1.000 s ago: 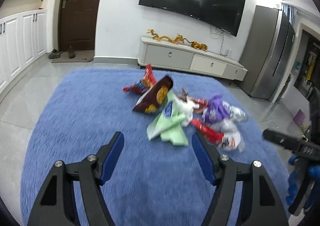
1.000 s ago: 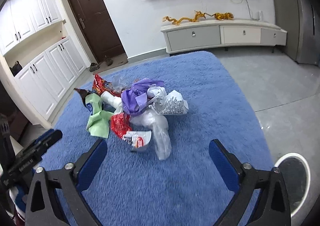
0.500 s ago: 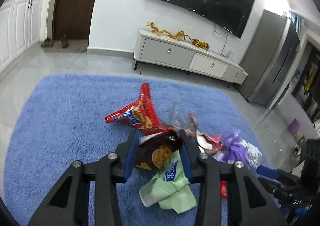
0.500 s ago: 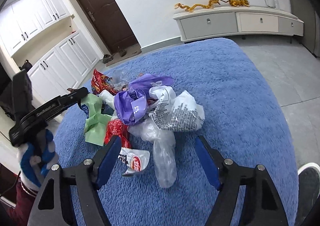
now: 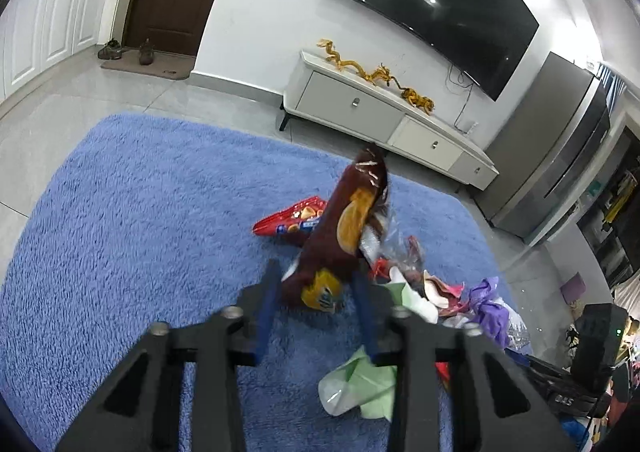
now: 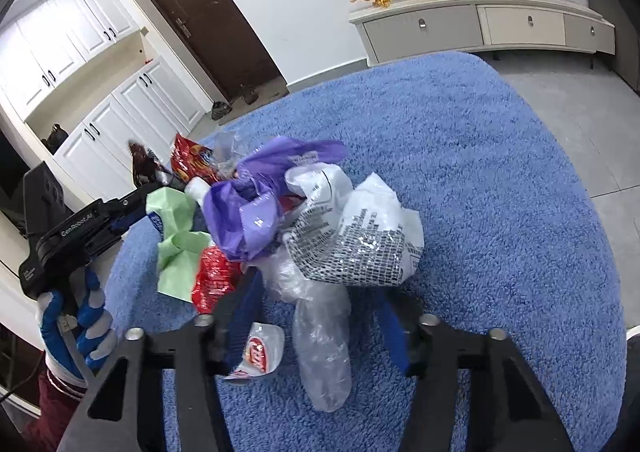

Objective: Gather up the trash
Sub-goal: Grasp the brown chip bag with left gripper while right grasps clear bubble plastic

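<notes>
Left tool (image 5: 314,284) is clamped on the lower end of a dark brown snack bag (image 5: 344,228), which stands tilted up over the blue rug (image 5: 140,219) beside the trash pile. Bag looks light, crinkly and slick; the pinch near the crumpled end seems sound.

Right tool (image 6: 316,312): jaws apart, straddling a clear plastic bag (image 6: 320,336) and a white printed bag (image 6: 360,236). Both look limp and featherlight; gather them at a bunched fold, not a flat face.
</notes>
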Demonstrator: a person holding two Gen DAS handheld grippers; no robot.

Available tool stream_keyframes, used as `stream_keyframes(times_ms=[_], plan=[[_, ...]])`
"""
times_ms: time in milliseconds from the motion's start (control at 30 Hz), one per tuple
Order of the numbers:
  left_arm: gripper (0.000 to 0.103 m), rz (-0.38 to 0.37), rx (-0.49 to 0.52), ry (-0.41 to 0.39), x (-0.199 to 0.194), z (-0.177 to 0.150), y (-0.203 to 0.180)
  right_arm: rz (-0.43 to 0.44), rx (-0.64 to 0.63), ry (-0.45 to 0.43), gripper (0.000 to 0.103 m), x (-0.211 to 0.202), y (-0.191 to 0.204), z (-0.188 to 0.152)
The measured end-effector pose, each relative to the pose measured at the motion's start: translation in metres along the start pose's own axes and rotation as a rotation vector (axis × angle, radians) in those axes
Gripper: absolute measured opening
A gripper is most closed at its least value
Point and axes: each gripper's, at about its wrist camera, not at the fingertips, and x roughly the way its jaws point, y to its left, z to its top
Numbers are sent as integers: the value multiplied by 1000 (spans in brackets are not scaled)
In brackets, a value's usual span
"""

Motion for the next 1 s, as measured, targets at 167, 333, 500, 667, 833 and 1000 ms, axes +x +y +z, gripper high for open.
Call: stream_keyframes(times_ms=[167,333,500,667,833,1000], plan=[[14,5,25,-7,-5,-5,-5,6,-12,-8,33,-5,1,-5],[8,0,41,-19,-14,-10,-12,15,-31,-5,31,-18,6,-18],[7,-2,48,-49,-37,-17,-16,12,-30,-6,30,-35,8,-33],[7,0,58,-79,-66,-24,-21,10,-48,-12,30,-58,10,-50],[7,-7,58,-95,-91,-37,-24,8,-65,-22,30,-80,18,-69],[7,-27,84,-107,-115,-50,-40,12,-60,-66,30,-103,21,-74]])
